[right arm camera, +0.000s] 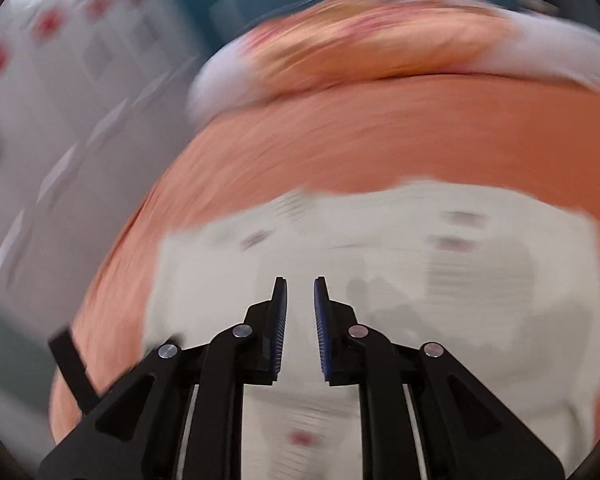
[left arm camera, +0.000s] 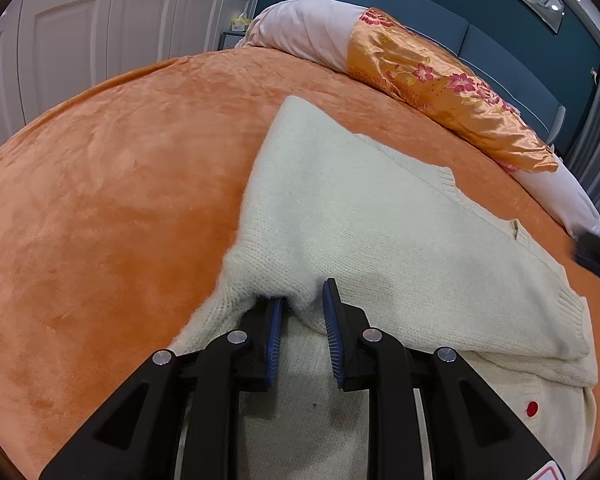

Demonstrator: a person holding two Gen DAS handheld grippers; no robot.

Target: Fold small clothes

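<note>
A cream knitted sweater (left arm camera: 360,216) with small red dots lies on the orange bedspread (left arm camera: 112,184), partly folded over itself. My left gripper (left arm camera: 302,294) is open, its fingers pressed into a bunched fold of the knit; the left fingertip is hidden under the fabric. In the right wrist view, which is heavily motion-blurred, my right gripper (right arm camera: 300,284) is open and empty, hovering above the sweater (right arm camera: 440,280). A dark blurred object (left arm camera: 594,250) at the right edge of the left wrist view may be the right gripper.
A rolled quilt in white and orange floral satin (left arm camera: 420,68) lies along the head of the bed by a blue headboard (left arm camera: 480,40). White wardrobe doors (left arm camera: 100,20) stand to the left. The bedspread (right arm camera: 340,140) extends around the sweater.
</note>
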